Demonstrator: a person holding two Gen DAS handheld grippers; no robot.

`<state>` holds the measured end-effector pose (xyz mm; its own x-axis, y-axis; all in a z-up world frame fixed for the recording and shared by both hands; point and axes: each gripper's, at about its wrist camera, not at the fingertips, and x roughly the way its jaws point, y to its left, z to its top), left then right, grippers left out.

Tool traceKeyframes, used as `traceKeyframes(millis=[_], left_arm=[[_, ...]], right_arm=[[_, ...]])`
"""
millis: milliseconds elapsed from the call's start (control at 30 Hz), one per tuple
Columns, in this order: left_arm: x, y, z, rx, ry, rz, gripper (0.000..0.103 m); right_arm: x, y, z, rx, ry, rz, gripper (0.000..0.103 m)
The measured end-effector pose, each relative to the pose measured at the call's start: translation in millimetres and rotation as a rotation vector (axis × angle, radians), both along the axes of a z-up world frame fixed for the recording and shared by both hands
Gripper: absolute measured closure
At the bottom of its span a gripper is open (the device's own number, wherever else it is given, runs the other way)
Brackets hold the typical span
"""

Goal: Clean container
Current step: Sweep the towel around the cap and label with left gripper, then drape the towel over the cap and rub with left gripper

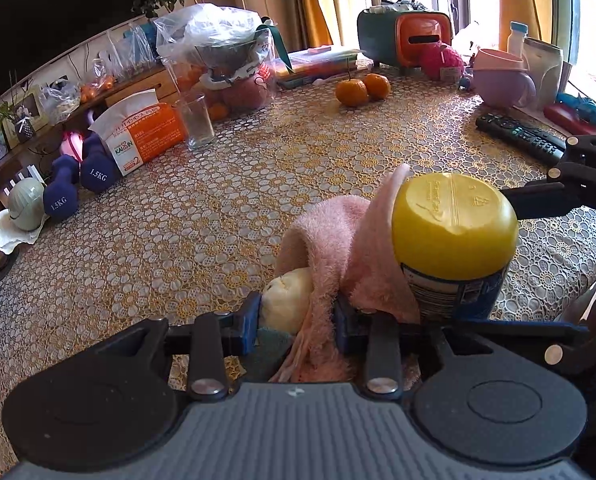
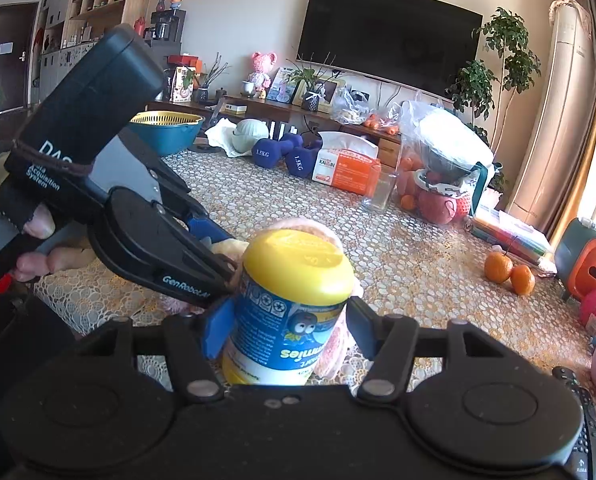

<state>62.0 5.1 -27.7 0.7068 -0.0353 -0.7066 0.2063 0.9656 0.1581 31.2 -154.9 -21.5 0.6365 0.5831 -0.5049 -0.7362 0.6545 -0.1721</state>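
Observation:
A yellow container (image 1: 454, 224) with a blue label hangs tilted above the table, its yellow end towards the left wrist camera. My right gripper (image 2: 290, 328) is shut on the container (image 2: 294, 272), one pad on each side of the label. My left gripper (image 1: 298, 320) is shut on a pink cloth (image 1: 330, 232) with a cream patch. The cloth drapes against the container's side. In the right wrist view the left gripper (image 2: 222, 252) comes in from the left, held by a person's hand, and pink cloth (image 2: 330, 352) shows behind and below the container.
On the lace-covered table (image 1: 218, 220) stand an empty glass (image 1: 196, 120), an orange tissue box (image 1: 138, 136), two oranges (image 1: 362, 88), a remote (image 1: 522, 138), a purple bowl (image 1: 502, 80) and a bagged fruit basket (image 1: 222, 64). Dumbbells (image 1: 78, 180) lie at the left edge.

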Motion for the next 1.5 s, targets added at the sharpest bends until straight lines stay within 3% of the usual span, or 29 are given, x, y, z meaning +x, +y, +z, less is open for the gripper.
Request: traceKeyframes(millis=[267, 467, 600, 833, 1067, 1500], left_arm=[[-6, 25, 46, -0.131, -0.08, 0.066, 0.068], [-26, 12, 82, -0.226, -0.167, 0.007, 0.068], [-41, -7, 95, -0.249, -0.192, -0.059, 0.068], [-43, -30, 90, -0.224, -0.186, -0.109, 0.067], [-37, -34, 80, -0.134, -0.217, -0.083, 0.068], [9, -17, 51, -0.082, -0.11, -0.022, 0.067]], right_arm=[[-10, 3, -5, -0.05, -0.065, -0.025, 0.043], [-11, 10, -5, -0.055, -0.074, -0.051, 0.043], [-9, 10, -4, -0.058, -0.071, -0.049, 0.043], [-12, 13, -5, -0.061, -0.072, -0.072, 0.043], [-10, 12, -4, -0.041, -0.052, -0.086, 0.044], [-9, -3, -5, 0.0, -0.029, -0.063, 0.044]])
